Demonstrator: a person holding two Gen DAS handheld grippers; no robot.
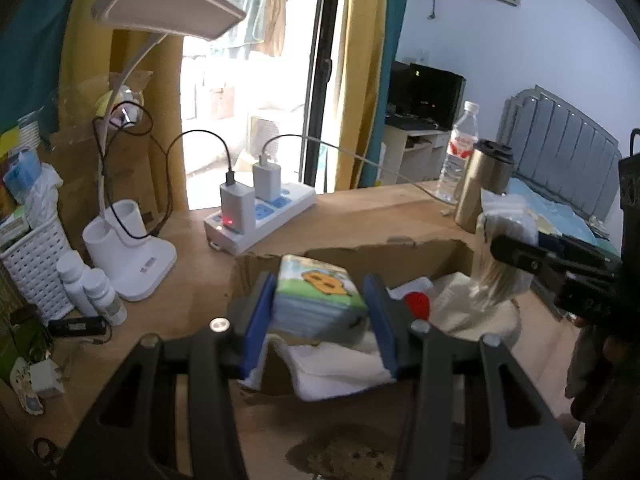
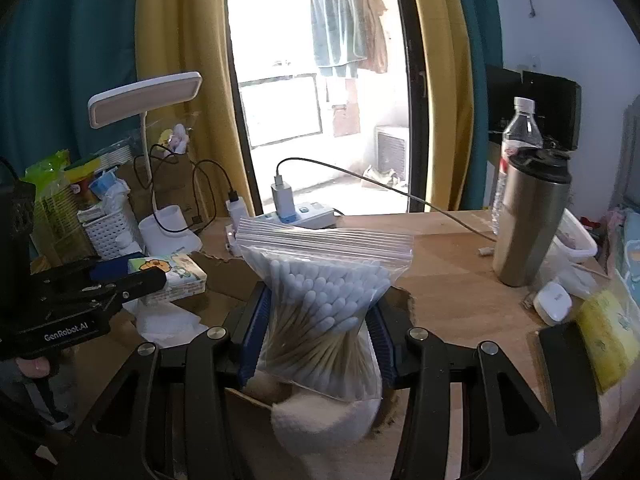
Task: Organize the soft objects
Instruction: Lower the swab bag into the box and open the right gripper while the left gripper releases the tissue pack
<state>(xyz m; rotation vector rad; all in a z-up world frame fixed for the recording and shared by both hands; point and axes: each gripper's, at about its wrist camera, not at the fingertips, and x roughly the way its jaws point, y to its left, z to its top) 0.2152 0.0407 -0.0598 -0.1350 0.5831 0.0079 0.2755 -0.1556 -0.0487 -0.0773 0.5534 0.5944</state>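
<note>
From the left wrist view, I read the right hand-held gripper [image 1: 516, 252] as cut off by the frame edge, its fingertips buried in the bag of cotton swabs [image 1: 502, 264], which is motion-blurred. White cloths [image 1: 340, 368] partly hidden behind my blue pads. Cardboard box [image 1: 400, 256] floor mostly covered. In the right wrist view, print on the tissue pack [image 2: 176, 276] is too small to read.

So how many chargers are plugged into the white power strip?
2. Both stand side by side on the power strip: the near charger with a black cable, the far charger with a white cable.
</note>
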